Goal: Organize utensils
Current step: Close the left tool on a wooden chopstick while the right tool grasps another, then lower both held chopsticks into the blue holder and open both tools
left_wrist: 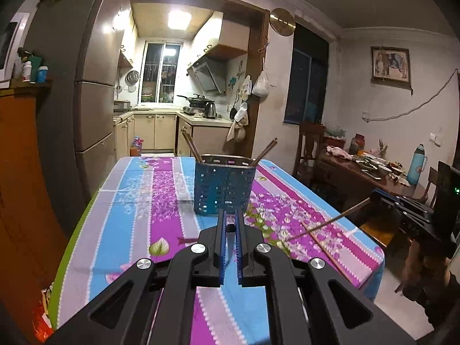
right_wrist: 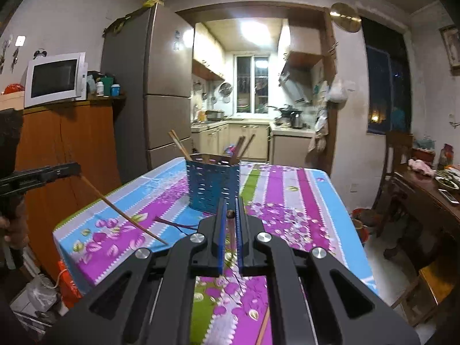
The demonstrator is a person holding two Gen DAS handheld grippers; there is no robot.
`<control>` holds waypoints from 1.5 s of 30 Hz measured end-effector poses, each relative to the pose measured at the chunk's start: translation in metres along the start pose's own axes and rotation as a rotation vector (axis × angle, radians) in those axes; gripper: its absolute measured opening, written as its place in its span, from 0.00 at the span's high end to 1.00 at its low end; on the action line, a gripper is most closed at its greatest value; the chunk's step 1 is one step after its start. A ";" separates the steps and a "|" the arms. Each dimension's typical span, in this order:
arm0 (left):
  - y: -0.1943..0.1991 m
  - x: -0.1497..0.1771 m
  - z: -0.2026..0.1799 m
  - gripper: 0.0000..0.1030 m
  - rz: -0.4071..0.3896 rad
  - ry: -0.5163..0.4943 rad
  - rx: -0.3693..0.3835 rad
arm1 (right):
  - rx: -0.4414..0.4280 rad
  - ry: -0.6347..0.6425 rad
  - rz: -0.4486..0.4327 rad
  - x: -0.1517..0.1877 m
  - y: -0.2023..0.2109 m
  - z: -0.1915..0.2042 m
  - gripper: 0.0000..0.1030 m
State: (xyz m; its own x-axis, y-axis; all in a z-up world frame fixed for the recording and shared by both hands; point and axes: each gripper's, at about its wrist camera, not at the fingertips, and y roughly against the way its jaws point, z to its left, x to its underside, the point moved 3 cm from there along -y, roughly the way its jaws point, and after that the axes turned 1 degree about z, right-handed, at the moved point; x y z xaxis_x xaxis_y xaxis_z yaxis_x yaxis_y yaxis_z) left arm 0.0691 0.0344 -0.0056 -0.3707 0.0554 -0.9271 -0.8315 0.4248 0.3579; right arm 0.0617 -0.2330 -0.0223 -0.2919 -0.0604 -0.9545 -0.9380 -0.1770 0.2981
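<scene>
While a striped floral tablecloth [left_wrist: 138, 201] is seen before a lit kitchen [left_wrist: 166, 86], a chopstick is clamped by each of the left gripper [left_wrist: 230, 215] and right gripper [right_wrist: 230, 204] above it, near the blue utensil basket [left_wrist: 222, 187] holding chopsticks.

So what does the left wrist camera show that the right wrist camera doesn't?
Only the left wrist view: the right gripper shut on a thin wooden chopstick, and a pale blue thermos flask. Only the right wrist view: the left gripper shut on a second wooden chopstick. Both: the blue perforated plastic utensil basket holding chopsticks, standing on the striped floral tablecloth.
</scene>
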 end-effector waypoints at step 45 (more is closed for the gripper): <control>-0.088 -0.221 0.007 0.93 -0.211 -0.024 0.027 | -0.086 0.011 -0.191 -0.201 -0.071 0.013 0.96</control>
State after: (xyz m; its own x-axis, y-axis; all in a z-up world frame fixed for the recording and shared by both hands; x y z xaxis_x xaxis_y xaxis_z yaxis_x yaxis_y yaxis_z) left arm 0.2267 -0.0088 0.1669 -0.1794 -0.0157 -0.9836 -0.8783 0.4529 0.1530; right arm 0.1846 -0.1957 0.1485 -0.1077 -0.0288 -0.9938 -0.9565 -0.2695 0.1115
